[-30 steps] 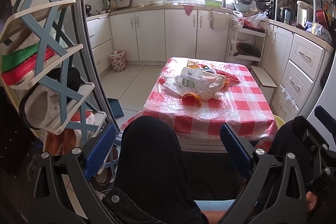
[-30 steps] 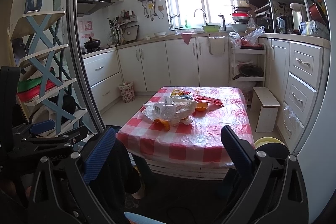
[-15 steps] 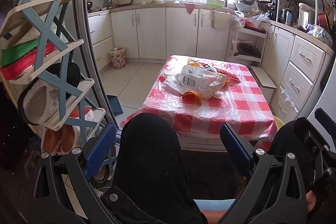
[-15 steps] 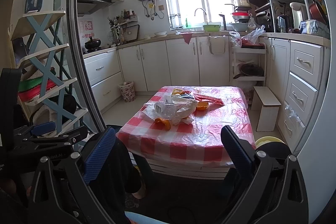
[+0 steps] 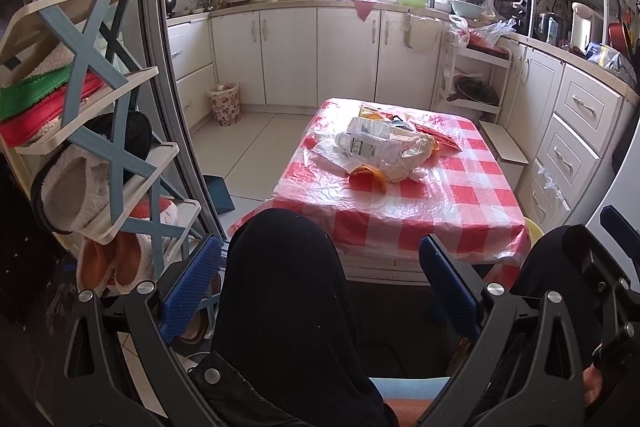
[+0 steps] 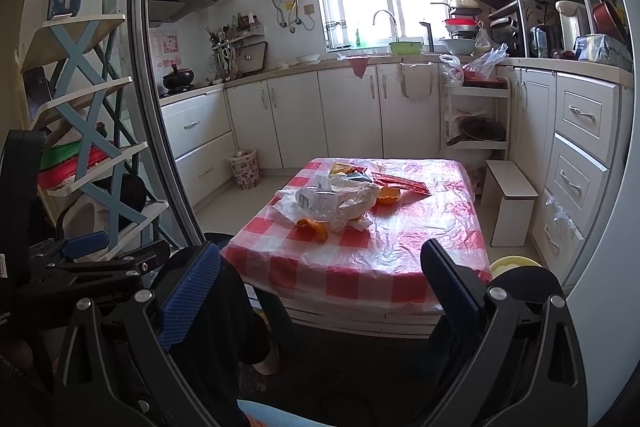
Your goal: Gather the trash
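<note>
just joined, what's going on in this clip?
A seated person holds both tools short of the table, nothing grabbed yet. The left hand-held gripper and right hand-held gripper are open and empty. The trash pile, a plastic bag, a bottle and orange peels, sits untouched on the checkered cloth. A small bin stands by the cabinets.

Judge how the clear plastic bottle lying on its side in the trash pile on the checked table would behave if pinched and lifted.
The plastic bottle looks empty and see-through, so probably light. It lies on its side, so a nudge may roll it, though the crumpled bag against it could stop that. Its thin walls would likely dent.
</note>
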Tool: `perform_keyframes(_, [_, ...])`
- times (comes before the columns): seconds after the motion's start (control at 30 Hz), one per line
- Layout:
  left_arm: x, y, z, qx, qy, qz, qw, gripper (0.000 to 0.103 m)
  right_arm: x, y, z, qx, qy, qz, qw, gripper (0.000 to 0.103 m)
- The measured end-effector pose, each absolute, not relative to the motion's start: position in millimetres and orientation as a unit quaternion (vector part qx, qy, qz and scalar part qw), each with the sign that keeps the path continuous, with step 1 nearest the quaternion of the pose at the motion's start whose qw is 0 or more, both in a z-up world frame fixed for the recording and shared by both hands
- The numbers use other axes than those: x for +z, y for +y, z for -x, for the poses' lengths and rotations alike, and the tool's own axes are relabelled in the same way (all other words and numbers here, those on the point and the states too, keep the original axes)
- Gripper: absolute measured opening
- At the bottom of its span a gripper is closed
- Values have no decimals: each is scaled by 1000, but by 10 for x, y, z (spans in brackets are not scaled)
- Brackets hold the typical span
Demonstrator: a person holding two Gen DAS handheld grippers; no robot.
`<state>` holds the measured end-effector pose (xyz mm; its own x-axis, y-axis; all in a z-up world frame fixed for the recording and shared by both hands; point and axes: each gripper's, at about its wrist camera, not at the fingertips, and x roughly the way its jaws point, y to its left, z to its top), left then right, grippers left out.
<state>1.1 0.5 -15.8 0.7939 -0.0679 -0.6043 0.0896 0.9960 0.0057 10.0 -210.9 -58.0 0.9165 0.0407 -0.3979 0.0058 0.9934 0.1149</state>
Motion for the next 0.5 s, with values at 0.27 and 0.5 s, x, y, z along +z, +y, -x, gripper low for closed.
perform_keyframes(0.27, [-287, 39, -257, -41, 334, -7, 942, 95, -673, -2191, -265, 8, 217, -51, 975, 96])
perform_keyframes(0.5, [-401, -16, -1027, -96, 379, 66, 918, 95, -722, -2565, -868, -13, 220, -59, 974, 96])
